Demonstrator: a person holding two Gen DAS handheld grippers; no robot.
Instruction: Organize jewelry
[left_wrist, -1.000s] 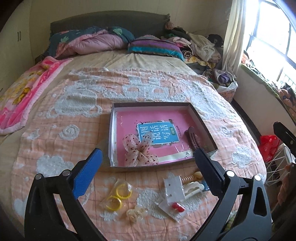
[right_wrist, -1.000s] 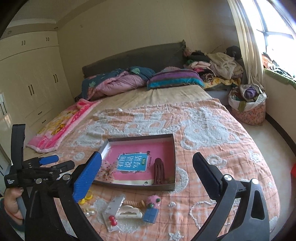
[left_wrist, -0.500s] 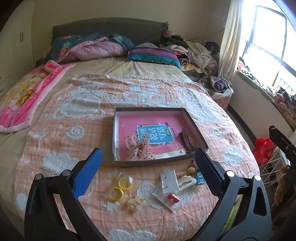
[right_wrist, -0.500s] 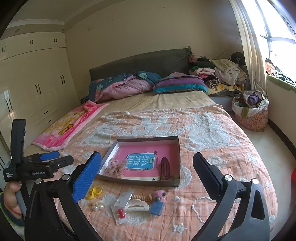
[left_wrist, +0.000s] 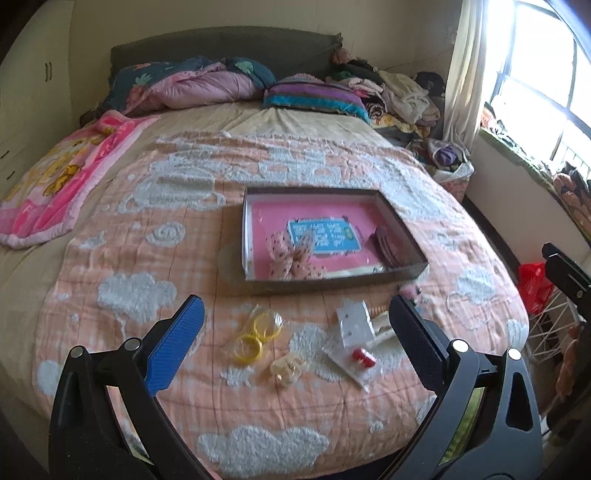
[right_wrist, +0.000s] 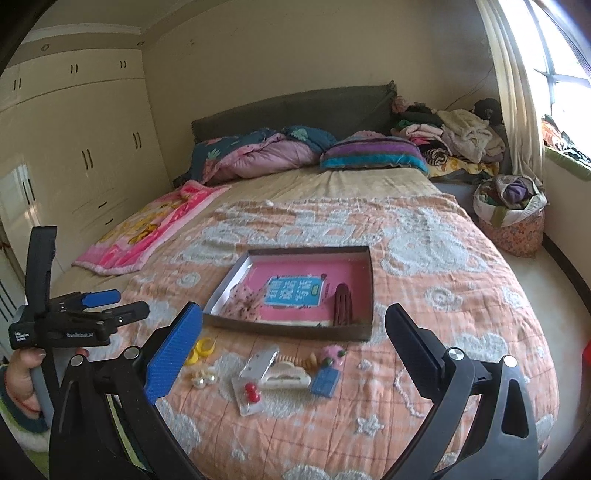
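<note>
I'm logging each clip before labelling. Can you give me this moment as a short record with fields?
setting: bed with peach quilt
tray: holds dotted fabric bow, dark hair clip
loose on quilt: yellow rings, pearl earrings, red studs on card, white claw clip, blue card
left tongs: open, empty
right tongs: open, empty

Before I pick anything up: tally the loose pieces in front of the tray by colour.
Yellow hoops: 2
White pearl cluster: 1
Red bead packet: 1
Grey card: 1
White claw clip: 1
Tan beaded piece: 1
Pink piece: 1
Blue piece: 1
Total: 9
</note>
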